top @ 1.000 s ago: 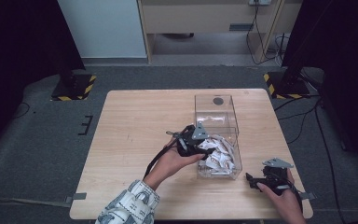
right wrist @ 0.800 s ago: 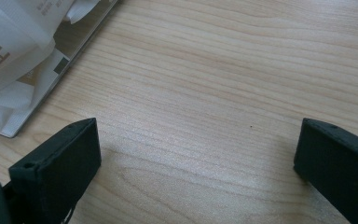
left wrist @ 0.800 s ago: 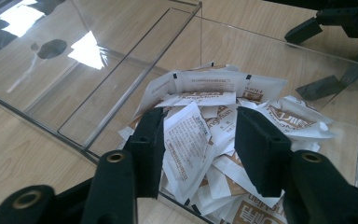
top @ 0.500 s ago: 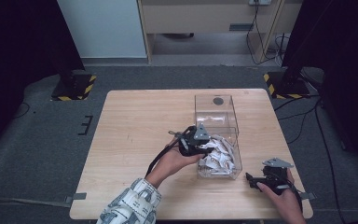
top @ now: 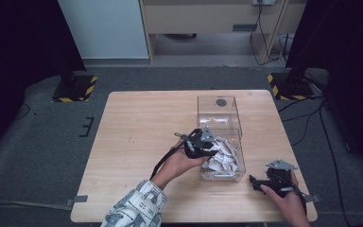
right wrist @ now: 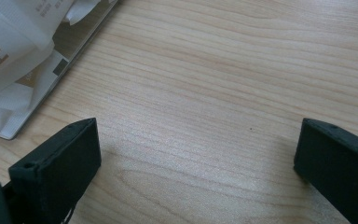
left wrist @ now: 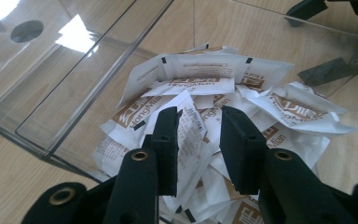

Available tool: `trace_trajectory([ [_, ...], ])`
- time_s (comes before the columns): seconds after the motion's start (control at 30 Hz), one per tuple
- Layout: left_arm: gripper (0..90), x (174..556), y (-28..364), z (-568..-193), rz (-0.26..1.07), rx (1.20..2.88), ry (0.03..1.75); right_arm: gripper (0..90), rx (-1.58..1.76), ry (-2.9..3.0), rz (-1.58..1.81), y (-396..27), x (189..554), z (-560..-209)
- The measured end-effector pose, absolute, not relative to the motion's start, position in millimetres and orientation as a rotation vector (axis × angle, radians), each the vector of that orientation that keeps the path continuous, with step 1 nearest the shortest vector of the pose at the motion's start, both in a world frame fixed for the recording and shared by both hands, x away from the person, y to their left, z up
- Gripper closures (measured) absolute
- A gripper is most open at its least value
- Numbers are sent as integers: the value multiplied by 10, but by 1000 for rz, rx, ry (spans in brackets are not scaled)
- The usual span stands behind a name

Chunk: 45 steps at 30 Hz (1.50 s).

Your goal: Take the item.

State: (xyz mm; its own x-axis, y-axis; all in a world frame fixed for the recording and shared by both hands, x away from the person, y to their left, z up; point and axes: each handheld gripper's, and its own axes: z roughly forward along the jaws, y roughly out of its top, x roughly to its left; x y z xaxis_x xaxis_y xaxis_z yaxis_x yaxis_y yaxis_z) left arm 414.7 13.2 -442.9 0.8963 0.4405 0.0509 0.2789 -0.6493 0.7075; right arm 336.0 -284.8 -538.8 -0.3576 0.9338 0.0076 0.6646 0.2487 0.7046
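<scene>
Closing in, your left gripper (left wrist: 198, 135) has just been narrowing its jaws around one packet (left wrist: 191, 140) in the box (top: 220, 106), not clearly pinched yet; your right gripper (right wrist: 198, 163) rests wide open.

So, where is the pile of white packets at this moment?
In the high view, the white packets lie in the near end of the clear box on the table's right half, just right of the left gripper.

Two yellow-and-black striped stand bases (top: 75, 88) sit on grey carpet (top: 38, 156), well beyond the left claw (top: 213, 150), past the wooden table (top: 137, 123).
</scene>
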Motion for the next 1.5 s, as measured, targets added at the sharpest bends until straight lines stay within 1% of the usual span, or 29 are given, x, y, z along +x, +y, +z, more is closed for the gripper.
trace_trajectory([
  [0.27,662,4174,94,-4493,289,2338,520,8,1458,2112,877,-2847,3360,-5388],
  [0.4,713,4179,70,-4517,280,2350,520,8,1457,2111,874,-2845,3363,-5389],
  [0.53,829,4198,82,-4510,253,2344,533,8,1457,2111,874,-2845,3364,-5389],
  [0.7,880,4190,86,-4477,254,2328,538,8,1457,2111,874,-2845,3364,-5389],
  [0.9,893,4181,132,-4398,249,2289,532,8,1458,2111,875,-2844,3364,-5390],
  [1.0,894,4186,168,-4359,213,2259,535,8,1457,2111,874,-2845,3364,-5389],
  [1.5,897,4180,227,-4254,226,2240,523,8,1458,2111,876,-2846,3364,-5389],
])
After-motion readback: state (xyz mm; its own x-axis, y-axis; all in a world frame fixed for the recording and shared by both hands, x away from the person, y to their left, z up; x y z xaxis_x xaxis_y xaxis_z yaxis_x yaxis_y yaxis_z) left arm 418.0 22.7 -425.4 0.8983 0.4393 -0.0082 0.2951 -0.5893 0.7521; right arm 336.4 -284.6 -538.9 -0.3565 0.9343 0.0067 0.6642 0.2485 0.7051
